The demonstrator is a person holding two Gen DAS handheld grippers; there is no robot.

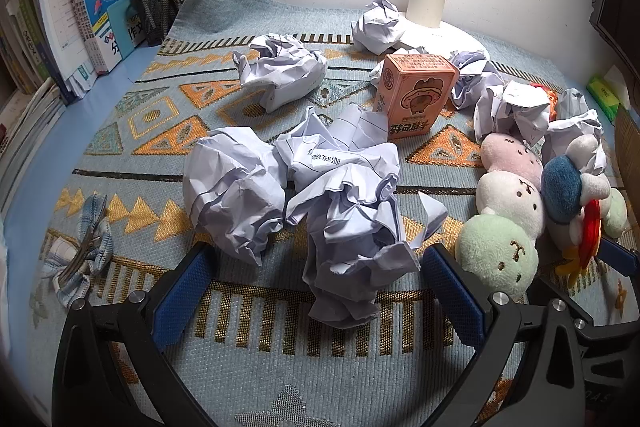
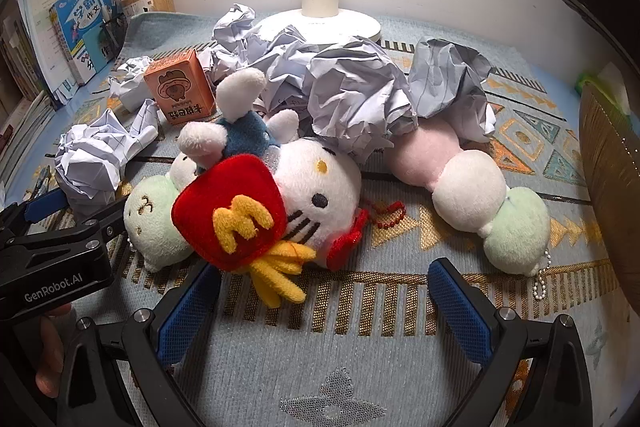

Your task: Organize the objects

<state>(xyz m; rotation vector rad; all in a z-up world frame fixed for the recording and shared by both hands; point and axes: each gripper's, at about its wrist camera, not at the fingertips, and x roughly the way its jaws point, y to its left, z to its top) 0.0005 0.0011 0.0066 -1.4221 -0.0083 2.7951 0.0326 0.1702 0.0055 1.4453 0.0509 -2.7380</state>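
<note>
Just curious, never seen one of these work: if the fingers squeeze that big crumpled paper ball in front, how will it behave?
The crumpled paper ball probably weighs little and would crush inward, given its loose creased folds. Being lumpy, it likely won't roll. A push should slide it across the woven mat.

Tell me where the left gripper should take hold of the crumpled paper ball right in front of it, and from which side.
Grip the crumpled paper ball across its narrower near lobe, coming straight down and forward from the near side. That lobe already lies between the open fingers of the left gripper, with bare woven mat either side. Probably avoid the far end, which touches the neighbouring paper ball.
</note>
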